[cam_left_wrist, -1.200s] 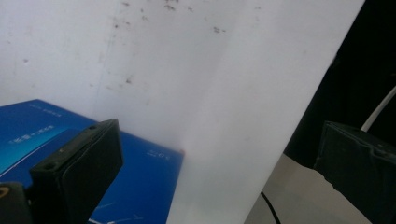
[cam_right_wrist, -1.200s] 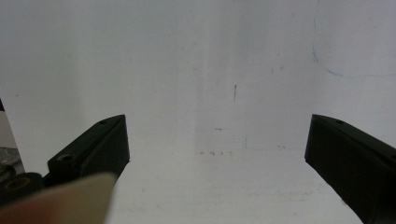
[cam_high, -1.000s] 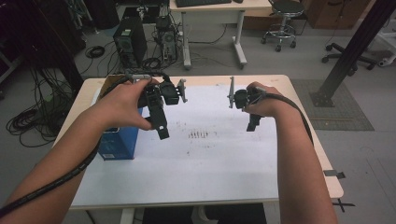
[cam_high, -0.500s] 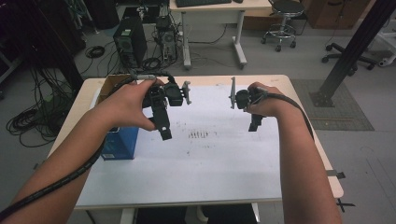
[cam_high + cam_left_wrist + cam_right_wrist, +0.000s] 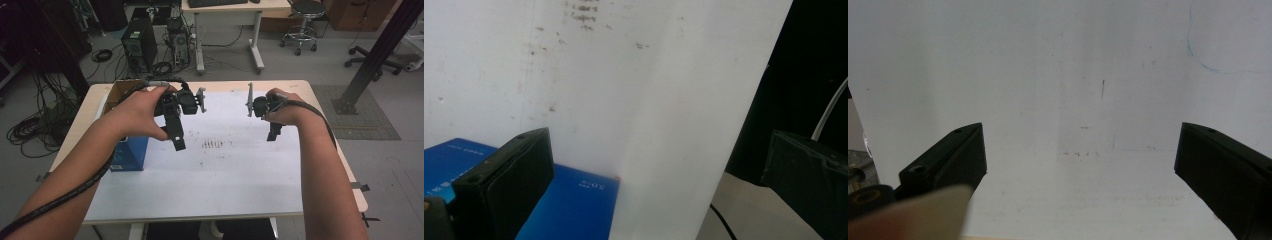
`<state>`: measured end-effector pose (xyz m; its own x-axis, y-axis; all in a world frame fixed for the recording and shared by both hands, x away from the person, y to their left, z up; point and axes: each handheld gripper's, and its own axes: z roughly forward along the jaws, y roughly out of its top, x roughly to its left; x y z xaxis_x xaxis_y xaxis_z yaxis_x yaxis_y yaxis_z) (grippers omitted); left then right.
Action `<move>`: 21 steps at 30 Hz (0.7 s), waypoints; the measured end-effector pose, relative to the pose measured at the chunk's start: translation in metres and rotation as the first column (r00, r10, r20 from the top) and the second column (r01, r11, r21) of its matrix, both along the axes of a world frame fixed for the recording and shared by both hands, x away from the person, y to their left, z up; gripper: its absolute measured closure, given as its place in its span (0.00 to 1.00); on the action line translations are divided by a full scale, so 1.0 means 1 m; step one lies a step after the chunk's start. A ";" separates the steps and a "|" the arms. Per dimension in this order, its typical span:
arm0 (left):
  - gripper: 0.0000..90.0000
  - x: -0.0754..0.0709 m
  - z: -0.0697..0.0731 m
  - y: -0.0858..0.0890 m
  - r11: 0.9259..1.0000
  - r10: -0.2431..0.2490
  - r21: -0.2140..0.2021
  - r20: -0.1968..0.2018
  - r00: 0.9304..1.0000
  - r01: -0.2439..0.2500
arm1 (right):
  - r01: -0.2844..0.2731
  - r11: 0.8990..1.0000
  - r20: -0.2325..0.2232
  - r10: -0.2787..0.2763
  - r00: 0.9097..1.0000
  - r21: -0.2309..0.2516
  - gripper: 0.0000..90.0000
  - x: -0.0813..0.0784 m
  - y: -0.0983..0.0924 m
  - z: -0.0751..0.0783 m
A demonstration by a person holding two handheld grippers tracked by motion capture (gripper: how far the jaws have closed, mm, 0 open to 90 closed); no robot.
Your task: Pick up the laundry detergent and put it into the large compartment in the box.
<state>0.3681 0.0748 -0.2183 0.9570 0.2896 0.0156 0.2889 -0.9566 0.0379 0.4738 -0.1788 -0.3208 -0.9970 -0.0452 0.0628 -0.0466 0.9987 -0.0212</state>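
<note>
Two hand-held grippers hover over a white sheet [image 5: 220, 175] that covers the table. My left gripper [image 5: 177, 142] hangs just right of a blue box [image 5: 131, 153] with its jaws pointing down. In the left gripper view the left gripper [image 5: 659, 172] is open and holds nothing, with the blue box [image 5: 574, 205] under its left jaw and the white sheet [image 5: 634, 75] beyond. My right gripper [image 5: 273, 134] is held over the sheet's right part. Its own view shows the right gripper [image 5: 1080, 152] open and wide above the bare white sheet [image 5: 1073, 65].
A brown cardboard box [image 5: 119, 90] stands at the table's back left, behind the blue box. Dark smudges [image 5: 214, 144] mark the sheet between the grippers. The wooden table edge [image 5: 350, 165] runs along the right. Cables, computers and chairs stand on the floor beyond.
Both grippers have drifted a little to the right and toward the near edge. Their jaws stay open and hold nothing.
</note>
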 end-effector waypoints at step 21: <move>0.00 -0.004 0.001 0.005 1.000 0.011 -0.014 0.011 1.000 -0.010 | -0.001 1.000 0.008 0.001 1.000 0.012 0.07 -0.004 0.006 0.003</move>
